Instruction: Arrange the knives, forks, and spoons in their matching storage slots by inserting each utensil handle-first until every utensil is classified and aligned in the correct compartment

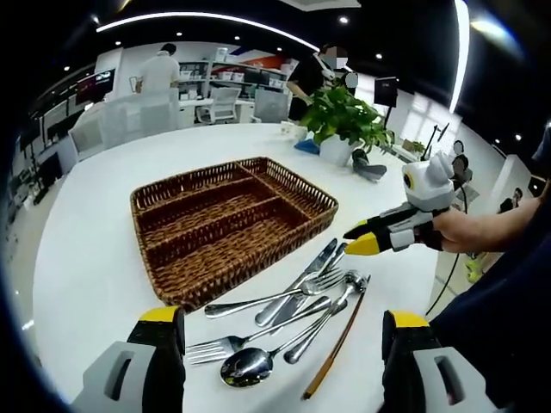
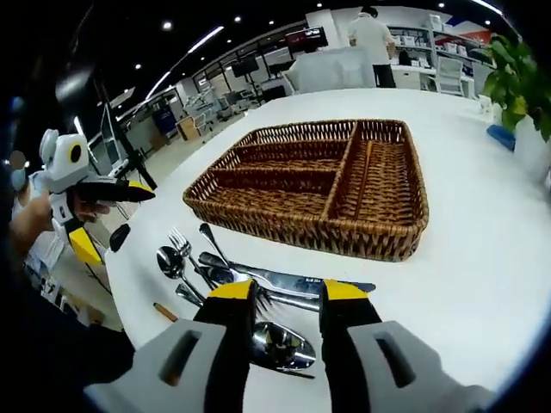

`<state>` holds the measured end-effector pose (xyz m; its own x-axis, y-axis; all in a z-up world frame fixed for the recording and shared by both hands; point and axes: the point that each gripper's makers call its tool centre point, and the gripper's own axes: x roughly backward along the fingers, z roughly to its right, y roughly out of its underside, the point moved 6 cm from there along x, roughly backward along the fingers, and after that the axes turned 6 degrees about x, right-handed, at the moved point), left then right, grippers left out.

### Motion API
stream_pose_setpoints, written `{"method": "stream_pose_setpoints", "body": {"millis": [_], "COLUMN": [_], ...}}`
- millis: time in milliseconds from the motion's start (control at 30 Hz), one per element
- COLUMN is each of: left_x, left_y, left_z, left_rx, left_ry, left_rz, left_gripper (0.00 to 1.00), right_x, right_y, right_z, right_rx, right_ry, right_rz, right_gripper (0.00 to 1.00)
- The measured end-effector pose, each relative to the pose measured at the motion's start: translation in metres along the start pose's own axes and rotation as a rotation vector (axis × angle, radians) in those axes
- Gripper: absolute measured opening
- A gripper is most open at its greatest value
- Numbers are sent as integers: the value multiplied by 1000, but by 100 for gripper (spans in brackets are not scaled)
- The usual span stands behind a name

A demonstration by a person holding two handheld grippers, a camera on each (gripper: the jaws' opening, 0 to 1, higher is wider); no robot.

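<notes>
Cutlery lay piled on the table (image 1: 86, 249) beside the basket (image 1: 231, 225).
The left gripper (image 1: 280, 331) stood spread above a spoon (image 1: 247, 366); the right gripper (image 2: 287, 297), jaws apart, hung over a knife (image 2: 284, 280), possibly touching it.

Bright, even overhead light from the curved white ceiling strip light (image 1: 198, 19) and small round ceiling spotlights (image 2: 238, 18), so the glossy white table (image 1: 95, 241) is near blown out around the brown woven wicker tray (image 1: 232, 225) and shadows under the tray are faint and soft. Specular glare on the shiny steel cutlery pile (image 1: 293, 314) just in front of the tray. Heavy fisheye bending toward the edges; the office behind the tray goes soft and warped, centre stays sharp.
</notes>
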<state>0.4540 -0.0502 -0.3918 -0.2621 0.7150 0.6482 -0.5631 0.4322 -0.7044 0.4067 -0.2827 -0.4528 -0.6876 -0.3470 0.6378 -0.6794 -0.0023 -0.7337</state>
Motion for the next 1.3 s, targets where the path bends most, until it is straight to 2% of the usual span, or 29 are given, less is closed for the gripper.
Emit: {"method": "stream_pose_setpoints", "body": {"millis": [133, 267, 367, 500, 667, 867, 1100, 1200, 1300], "left_x": [3, 5, 6, 7, 10, 12, 13, 12, 11], "left_y": [2, 5, 7, 10, 14, 16, 17, 17, 17], "left_z": [-2, -2, -1, 0, 0, -2, -4, -5, -5], "left_rx": [10, 20, 26, 36, 44, 53, 56, 57, 57], "left_ry": [-7, -12, -15, -18, -24, -31, -38, -40, -38], "left_rz": [6, 8, 7, 7, 3, 4, 0, -3, -3], "left_gripper": [100, 100, 100, 100, 100, 100, 100, 100, 100], "right_x": [-6, -12, -17, -22, -32, -39, -39, -40, -43], "right_y": [9, 17, 20, 20, 18, 20, 23, 24, 24], "right_z": [-1, -6, -7, -9, -14, -15, -15, -15, -15], "right_rx": [-67, -148, -171, -197, -250, -252, -267, -279, -295], "right_ry": [-30, -95, -120, -153, -245, -289, -304, -316, -331], "right_rz": [-11, -29, -52, -57, -92, -131, -140, -146, -156], "right_gripper": [26, 23, 23, 23, 21, 15, 5, 4, 9]}}
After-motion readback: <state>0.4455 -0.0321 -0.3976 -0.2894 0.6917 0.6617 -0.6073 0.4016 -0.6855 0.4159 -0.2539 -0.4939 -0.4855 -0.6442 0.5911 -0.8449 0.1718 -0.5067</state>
